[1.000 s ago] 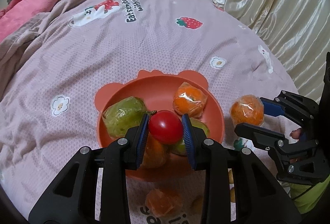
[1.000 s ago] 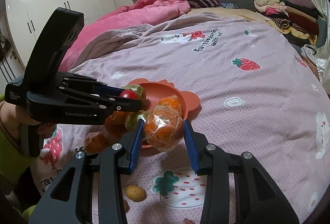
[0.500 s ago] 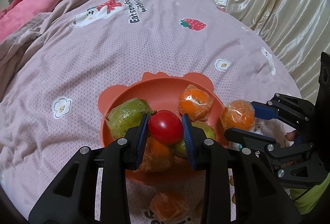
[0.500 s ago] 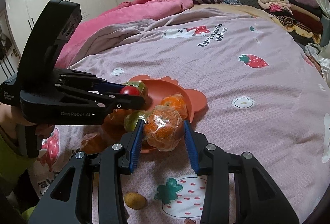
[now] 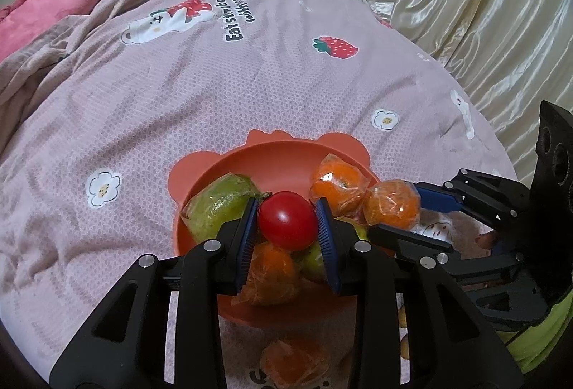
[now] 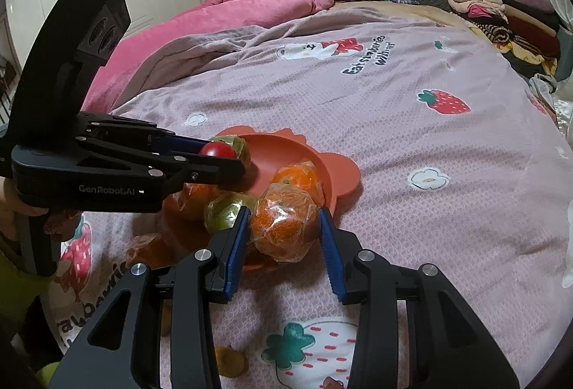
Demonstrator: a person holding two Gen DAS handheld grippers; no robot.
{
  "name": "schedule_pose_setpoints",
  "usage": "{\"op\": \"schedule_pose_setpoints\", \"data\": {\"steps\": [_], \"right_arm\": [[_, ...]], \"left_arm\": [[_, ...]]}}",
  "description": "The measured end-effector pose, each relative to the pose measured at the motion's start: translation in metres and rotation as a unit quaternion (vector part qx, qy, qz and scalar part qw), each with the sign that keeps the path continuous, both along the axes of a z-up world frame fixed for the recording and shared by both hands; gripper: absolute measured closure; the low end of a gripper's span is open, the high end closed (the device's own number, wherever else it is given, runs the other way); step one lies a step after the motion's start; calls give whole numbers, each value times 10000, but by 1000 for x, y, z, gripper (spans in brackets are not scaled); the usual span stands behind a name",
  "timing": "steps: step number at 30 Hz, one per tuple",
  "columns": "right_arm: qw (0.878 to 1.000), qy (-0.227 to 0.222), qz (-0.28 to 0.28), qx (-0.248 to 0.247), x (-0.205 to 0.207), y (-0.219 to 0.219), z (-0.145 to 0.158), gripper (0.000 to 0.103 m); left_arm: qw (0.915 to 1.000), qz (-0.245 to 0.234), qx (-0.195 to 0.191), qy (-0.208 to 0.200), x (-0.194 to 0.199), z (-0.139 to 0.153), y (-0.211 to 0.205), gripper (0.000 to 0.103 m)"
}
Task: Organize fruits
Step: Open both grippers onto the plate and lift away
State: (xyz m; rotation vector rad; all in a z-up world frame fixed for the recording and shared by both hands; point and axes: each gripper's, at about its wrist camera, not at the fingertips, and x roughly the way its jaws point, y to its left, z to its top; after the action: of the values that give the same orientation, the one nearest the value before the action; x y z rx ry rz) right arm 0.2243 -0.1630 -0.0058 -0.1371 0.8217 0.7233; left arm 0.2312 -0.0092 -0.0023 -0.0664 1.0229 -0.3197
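An orange bear-shaped bowl [image 5: 272,159] sits on the pink bedspread and holds a wrapped green fruit [image 5: 218,206], wrapped oranges [image 5: 336,181] and another green fruit. My left gripper [image 5: 287,226] is shut on a red tomato [image 5: 286,224] and holds it above the bowl. My right gripper [image 6: 283,231] is shut on a wrapped orange [image 6: 283,224] at the bowl's near right rim [image 6: 340,174]. That orange also shows in the left wrist view [image 5: 392,206]. The left gripper with the tomato [image 6: 220,149] shows in the right wrist view.
A wrapped orange [image 5: 293,364] lies on the bedspread in front of the bowl. A small yellow-brown fruit [image 6: 229,360] lies near the front. A pink quilt [image 6: 250,5] is heaped at the far left, folded clothes [image 6: 501,5] at the far right, a satin curtain [image 5: 483,13] alongside.
My right gripper has carried its wrapped orange leftward from beside the bowl to over its right rim. My left gripper still holds the tomato above the bowl.
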Motion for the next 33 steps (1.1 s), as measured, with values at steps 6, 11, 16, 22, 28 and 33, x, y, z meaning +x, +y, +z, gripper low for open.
{"op": "schedule_pose_setpoints", "data": {"steps": [6,11,16,22,28,33], "right_arm": [[10000,-31,30,-28,2,2,-1,65],[10000,8,0,57,0,-1,-1,63],[10000,-35,-24,86,-5,-6,3,60],[9999,-87,-49,92,-15,-14,7,58],[9998,-60,-115,126,-21,-20,7,56],[9998,-72,-152,126,-23,-23,8,53]], "left_arm": [[10000,34,-23,-15,1,0,1,78],[10000,28,-29,-13,1,0,1,78],[10000,-9,-43,5,1,-2,-2,78],[10000,-24,-41,-12,1,-2,-4,72],[10000,-45,-6,-4,-1,-4,-7,72],[10000,-37,11,-25,-2,-4,-6,72]]}}
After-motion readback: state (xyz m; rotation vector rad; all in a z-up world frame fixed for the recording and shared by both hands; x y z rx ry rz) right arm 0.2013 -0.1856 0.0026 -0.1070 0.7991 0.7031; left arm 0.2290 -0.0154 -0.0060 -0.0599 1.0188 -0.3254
